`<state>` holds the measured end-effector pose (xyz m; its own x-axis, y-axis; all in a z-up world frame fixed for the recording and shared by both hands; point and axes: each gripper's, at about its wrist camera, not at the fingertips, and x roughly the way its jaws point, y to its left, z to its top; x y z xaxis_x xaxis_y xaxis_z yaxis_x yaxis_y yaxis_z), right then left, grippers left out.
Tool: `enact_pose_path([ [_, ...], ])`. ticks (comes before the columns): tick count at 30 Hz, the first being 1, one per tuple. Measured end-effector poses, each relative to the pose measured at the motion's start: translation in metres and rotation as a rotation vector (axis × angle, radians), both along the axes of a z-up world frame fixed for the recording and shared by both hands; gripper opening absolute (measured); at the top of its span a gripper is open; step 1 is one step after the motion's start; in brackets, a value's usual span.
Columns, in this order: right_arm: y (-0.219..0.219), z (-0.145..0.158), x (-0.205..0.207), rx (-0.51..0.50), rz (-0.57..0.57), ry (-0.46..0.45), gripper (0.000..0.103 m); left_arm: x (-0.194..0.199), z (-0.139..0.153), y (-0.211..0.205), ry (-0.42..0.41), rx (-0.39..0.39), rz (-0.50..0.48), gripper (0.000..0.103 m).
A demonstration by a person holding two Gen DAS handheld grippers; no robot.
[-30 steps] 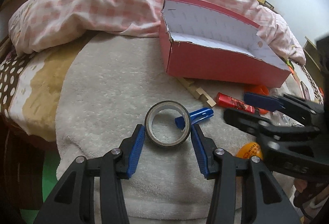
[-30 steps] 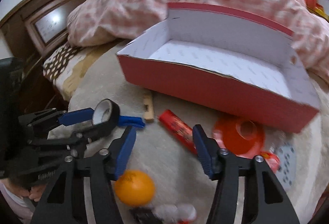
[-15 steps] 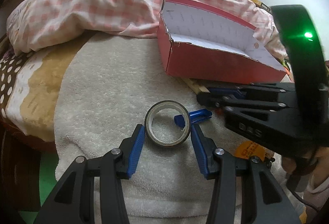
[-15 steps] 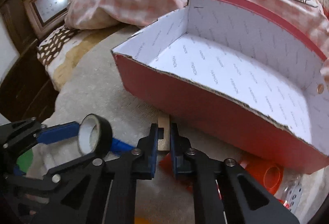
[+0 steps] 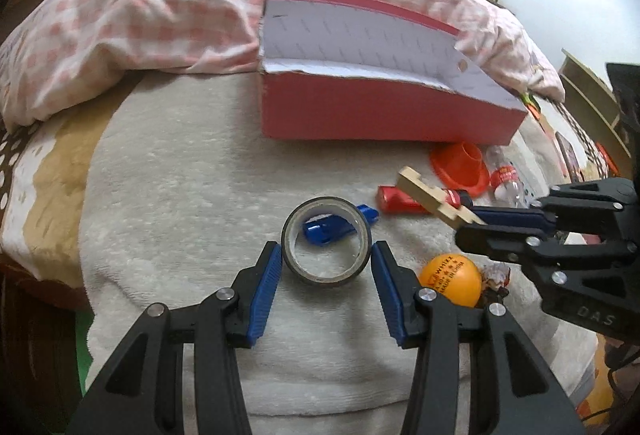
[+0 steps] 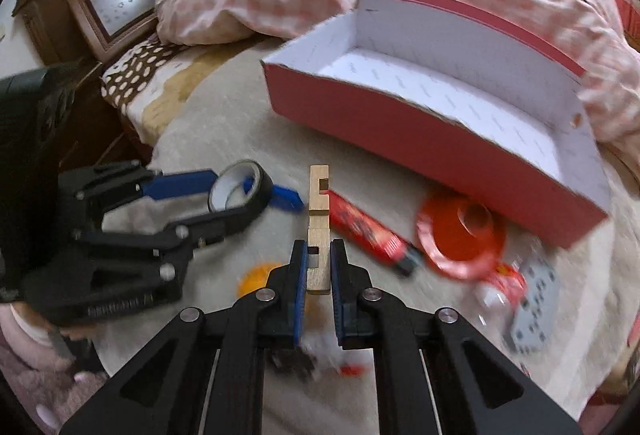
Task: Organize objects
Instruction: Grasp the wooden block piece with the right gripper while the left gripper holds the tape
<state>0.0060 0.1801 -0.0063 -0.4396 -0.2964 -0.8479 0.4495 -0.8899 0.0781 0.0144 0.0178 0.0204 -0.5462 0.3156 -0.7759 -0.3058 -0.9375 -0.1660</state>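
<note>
The right gripper (image 6: 319,267) clamps a notched pale wooden block (image 6: 319,219) lifted above the towel, short of the red cardboard box (image 6: 420,123), while the left gripper (image 5: 326,267) grips an upright tape roll (image 5: 326,241).

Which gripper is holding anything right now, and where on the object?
Right gripper clamps the notched wooden piece at its near end. Left gripper straddles the tape roll; a firm grip can't be confirmed.
</note>
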Motion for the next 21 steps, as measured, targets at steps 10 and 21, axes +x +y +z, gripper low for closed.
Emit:
enact_pose_path([
  [10, 0.024, -0.021, -0.004, -0.080, -0.067, -0.050, 0.015, -0.005, -0.010, 0.008, -0.026, -0.026, -0.011, 0.047],
  [21, 0.023, -0.027, -0.005, -0.111, -0.084, -0.030, 0.016, -0.008, -0.009, 0.005, -0.018, -0.005, 0.003, 0.048],
])
